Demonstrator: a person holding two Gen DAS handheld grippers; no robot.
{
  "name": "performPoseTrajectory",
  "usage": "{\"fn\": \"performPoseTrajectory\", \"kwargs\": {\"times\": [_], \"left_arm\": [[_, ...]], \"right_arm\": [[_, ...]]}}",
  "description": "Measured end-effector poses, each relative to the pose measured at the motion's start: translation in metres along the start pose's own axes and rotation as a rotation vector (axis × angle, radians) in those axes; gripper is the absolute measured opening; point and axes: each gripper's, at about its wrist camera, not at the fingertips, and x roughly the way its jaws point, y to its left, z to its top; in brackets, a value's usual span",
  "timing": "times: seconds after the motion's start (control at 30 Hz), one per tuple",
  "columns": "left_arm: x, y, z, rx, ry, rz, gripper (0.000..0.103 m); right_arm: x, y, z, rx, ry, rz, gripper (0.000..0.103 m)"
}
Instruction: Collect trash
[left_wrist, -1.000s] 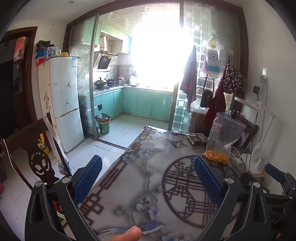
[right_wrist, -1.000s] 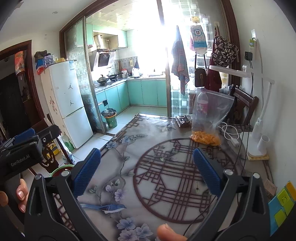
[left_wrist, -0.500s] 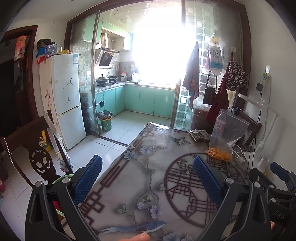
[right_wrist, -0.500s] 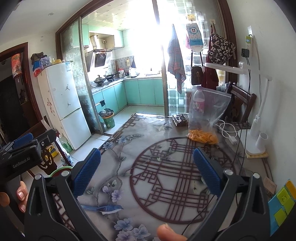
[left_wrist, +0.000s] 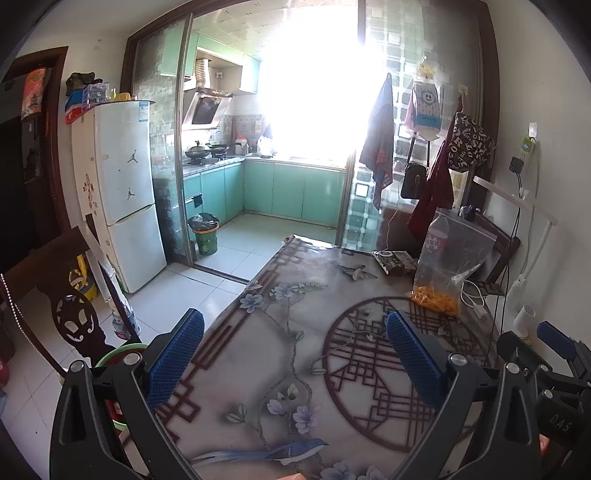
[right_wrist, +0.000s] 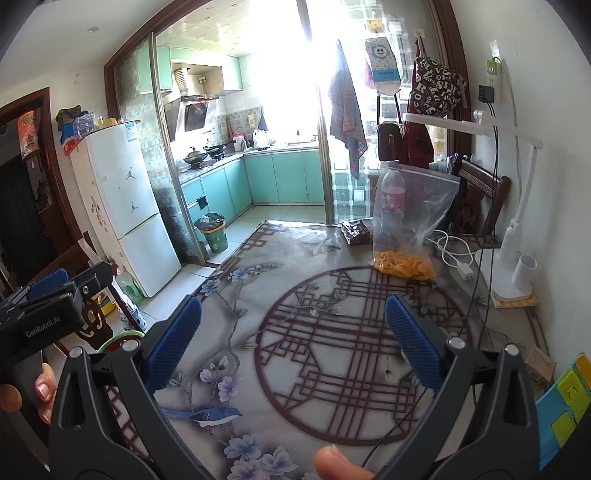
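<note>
Two views, taken in turn.

Left wrist view: left gripper (left_wrist: 293, 345) spread wide over the patterned table (left_wrist: 295, 354), blue pads (left_wrist: 413, 359) far apart, nothing between them. Clear zip bag (left_wrist: 452, 260) standing upright at about one o'clock, well beyond the right-hand pad, with orange scraps (left_wrist: 436, 301) heaped at its bottom and a plastic bottle (left_wrist: 433, 243) close against its far side; whether inside or behind, cannot tell. Dark snack packet (left_wrist: 394, 261) lying flat just left of the bag, at roughly twelve to one o'clock, likewise well apart from the fingers. Green bin (left_wrist: 205, 238) on the kitchen floor at eleven o'clock, black liner in it. White fridge (left_wrist: 123, 192) at ten o'clock. White charger cable (left_wrist: 471, 295) beside the bag at two o'clock. Right gripper (left_wrist: 554, 350) visible at four o'clock, too edge-on to judge from here.

Right wrist view: right gripper (right_wrist: 291, 339) gaping just as wide, pads (right_wrist: 412, 347) empty, hovering over the round lattice motif. Zip bag (right_wrist: 413, 218) at one o'clock, orange scraps (right_wrist: 402, 266) at its foot, bottle (right_wrist: 392, 199) at its left edge, dark packet (right_wrist: 356, 232) at twelve o'clock just left of it; all well past the fingertips, none touched. Bin (right_wrist: 214, 233) at eleven o'clock. White desk lamp (right_wrist: 513, 254) at three o'clock against the wall. Left gripper (right_wrist: 48, 295) at nine o'clock, held by a hand (right_wrist: 22, 391), blue tip showing.
</note>
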Motion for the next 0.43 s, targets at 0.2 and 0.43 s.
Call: {"fn": "performPoseTrajectory", "kwargs": {"times": [0.2,0.43], "left_arm": [[0.019,-0.005,-0.008,0.003,0.024,-0.018,0.095],[0.107,0.006,-0.054,0.000,0.228,0.005,0.095]], "right_arm": [[0.024,-0.012,-0.007,0.058,0.046,0.014,0.098],[0.133,-0.040,-0.089,0.218,0.277,-0.065,0.098]]}}
